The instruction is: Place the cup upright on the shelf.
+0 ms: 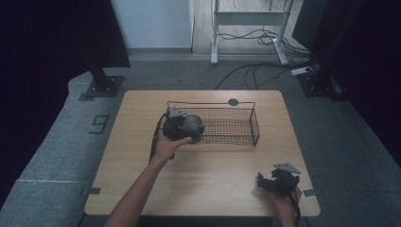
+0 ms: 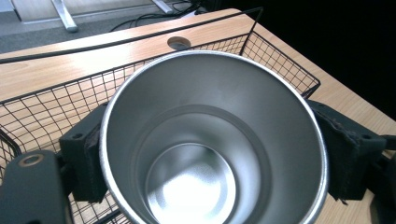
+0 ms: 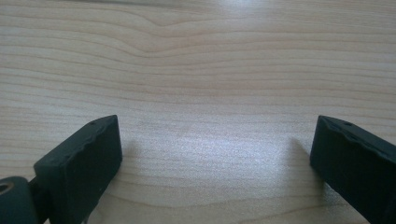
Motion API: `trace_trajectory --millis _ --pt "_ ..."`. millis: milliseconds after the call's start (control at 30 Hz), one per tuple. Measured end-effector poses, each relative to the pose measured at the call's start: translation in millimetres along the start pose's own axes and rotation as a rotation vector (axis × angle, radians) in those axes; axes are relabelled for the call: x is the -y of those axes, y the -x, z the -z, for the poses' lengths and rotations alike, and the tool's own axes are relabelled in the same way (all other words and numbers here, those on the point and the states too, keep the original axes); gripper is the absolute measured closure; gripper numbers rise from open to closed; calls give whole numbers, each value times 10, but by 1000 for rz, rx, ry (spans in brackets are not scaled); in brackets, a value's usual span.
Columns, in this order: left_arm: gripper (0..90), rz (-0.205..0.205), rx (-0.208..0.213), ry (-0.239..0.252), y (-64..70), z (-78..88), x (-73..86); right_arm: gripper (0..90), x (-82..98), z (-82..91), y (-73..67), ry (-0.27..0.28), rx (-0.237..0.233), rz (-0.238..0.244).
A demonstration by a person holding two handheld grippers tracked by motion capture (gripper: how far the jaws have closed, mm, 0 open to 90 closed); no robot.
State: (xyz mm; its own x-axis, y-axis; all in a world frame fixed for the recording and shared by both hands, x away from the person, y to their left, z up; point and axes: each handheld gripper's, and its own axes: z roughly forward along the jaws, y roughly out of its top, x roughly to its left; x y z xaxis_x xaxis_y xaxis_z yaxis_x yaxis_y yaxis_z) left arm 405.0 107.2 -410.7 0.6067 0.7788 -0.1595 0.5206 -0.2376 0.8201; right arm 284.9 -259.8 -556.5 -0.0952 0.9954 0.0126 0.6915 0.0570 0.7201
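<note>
Steel cup [image 2: 212, 140], shiny and round, sits clamped between my left gripper [image 1: 182, 126] jaws at the black wire basket's [image 1: 236, 124] left end. I should lower it level inside. My right gripper [image 3: 212, 154] rests wide apart on the wooden bench [image 1: 213, 175].

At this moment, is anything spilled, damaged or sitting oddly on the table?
Nothing stands out. The left gripper holds an empty metal cup between its fingers at the wire basket's left end. The right gripper is open over bare wooden table. No spill or damage is visible.
</note>
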Motion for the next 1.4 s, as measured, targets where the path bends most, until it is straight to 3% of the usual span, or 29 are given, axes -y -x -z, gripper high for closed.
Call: trace_trajectory --millis 767,1400 --pt "141 24 -26 -5 -185 -93 -154 22 0 0 0 0 0 0" --pt "142 16 -31 -12 -273 -241 -303 21 0 0 0 0 0 0"
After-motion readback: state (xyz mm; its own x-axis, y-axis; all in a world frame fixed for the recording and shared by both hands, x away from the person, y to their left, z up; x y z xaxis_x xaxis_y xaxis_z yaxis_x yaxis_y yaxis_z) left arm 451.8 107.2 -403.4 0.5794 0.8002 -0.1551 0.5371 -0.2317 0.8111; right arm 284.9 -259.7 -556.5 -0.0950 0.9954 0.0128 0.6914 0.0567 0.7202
